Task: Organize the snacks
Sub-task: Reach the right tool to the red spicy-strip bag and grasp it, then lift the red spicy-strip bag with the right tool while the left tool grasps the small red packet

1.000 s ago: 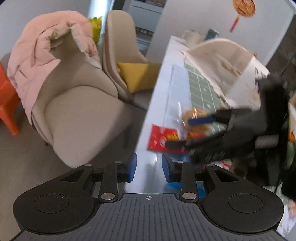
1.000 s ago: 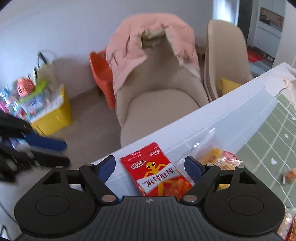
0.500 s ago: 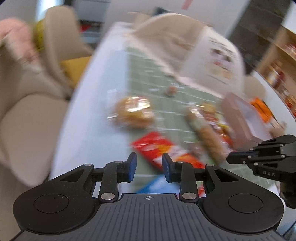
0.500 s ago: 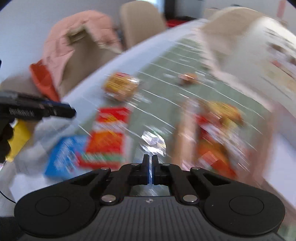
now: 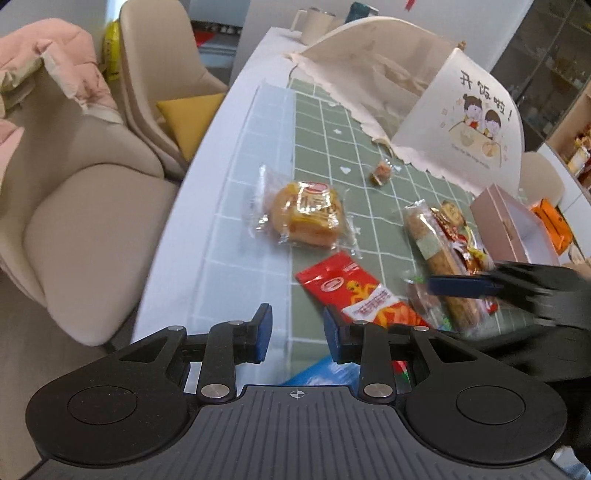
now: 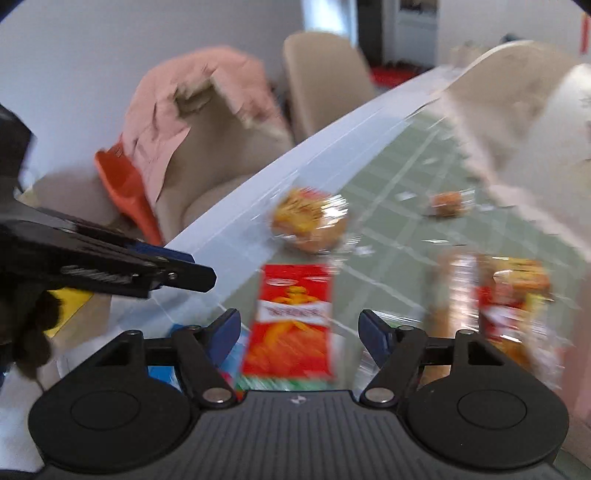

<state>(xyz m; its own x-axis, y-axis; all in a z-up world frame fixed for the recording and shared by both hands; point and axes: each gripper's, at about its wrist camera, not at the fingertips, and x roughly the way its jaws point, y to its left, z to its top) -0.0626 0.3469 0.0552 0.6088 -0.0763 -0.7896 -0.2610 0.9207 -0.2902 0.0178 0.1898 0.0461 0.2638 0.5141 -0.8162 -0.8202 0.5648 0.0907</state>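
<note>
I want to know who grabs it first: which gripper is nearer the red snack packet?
Right. The right gripper has the red snack packet between its open jaws; the left gripper hangs beside the packet's near end.

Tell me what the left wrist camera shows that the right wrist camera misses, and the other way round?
Only the left view shows the pink box, the yellow cushion, the mug and the cartoon sign. Only the right view shows the orange stool. Both share the red packet, the round pastry, the small wrapped sweet and the pink jacket on a chair.
</note>
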